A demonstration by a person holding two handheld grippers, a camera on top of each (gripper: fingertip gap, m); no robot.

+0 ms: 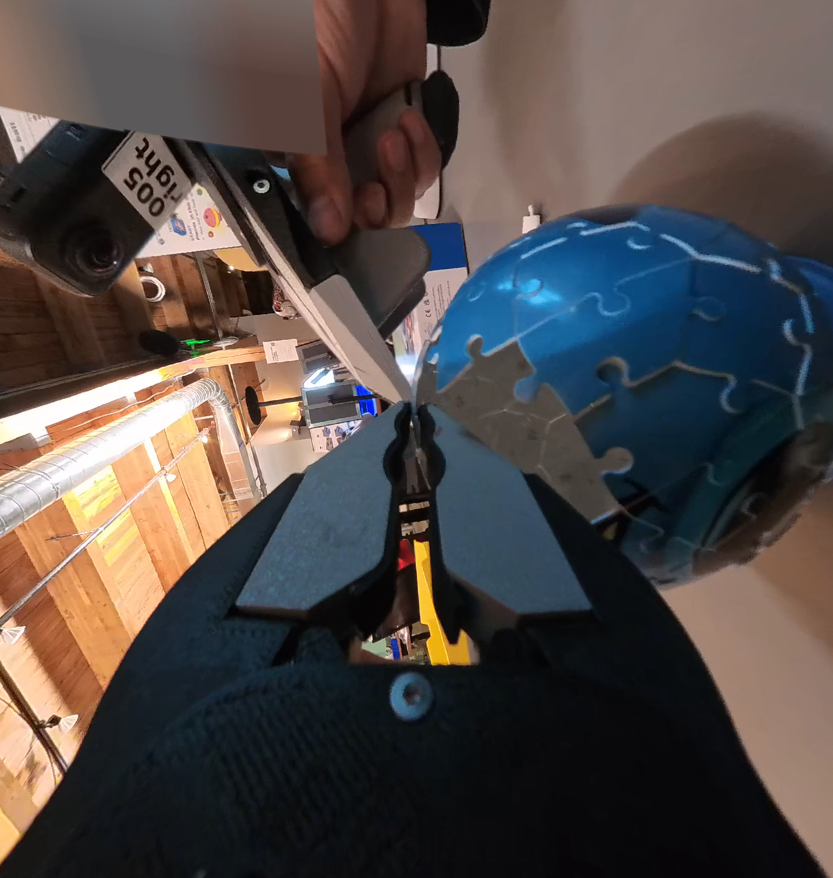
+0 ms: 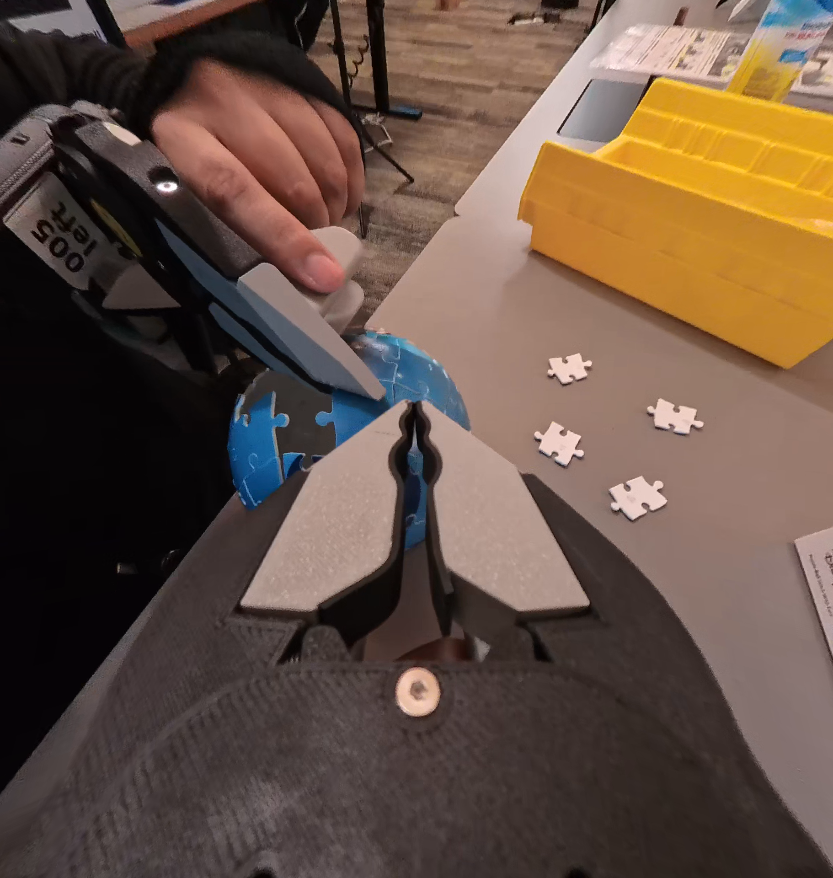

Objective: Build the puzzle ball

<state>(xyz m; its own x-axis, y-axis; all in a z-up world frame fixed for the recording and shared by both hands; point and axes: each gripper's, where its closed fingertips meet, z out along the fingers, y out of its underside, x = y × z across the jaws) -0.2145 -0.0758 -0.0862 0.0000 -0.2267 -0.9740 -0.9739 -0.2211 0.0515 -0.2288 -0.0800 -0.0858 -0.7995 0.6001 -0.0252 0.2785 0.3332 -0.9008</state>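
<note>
Right wrist view: both grippers' jaws together, tips meeting at the puzzle ball (image 2: 405,375)

Right gripper (image 2: 413,404), jaws closed, meets the left gripper (image 2: 376,394) above the blue puzzle ball (image 2: 405,375); four loose pieces (image 2: 569,368) lie beside the ball.

Surface: a grey table (image 2: 524,304), its edge running past a carpeted floor (image 2: 452,62).
Bin: a yellow plastic bin (image 2: 690,237) stands on the far right part of the table.
Loose pieces: four puzzle pieces (image 2: 569,368) (image 2: 675,416) (image 2: 559,443) (image 2: 638,497) lie white side up, spread apart, in front of the bin.
Card: a printed card (image 2: 828,603) lies at the right edge.
Far end: a clear packet of printed sheets (image 2: 661,50) lies beyond the bin.
</note>
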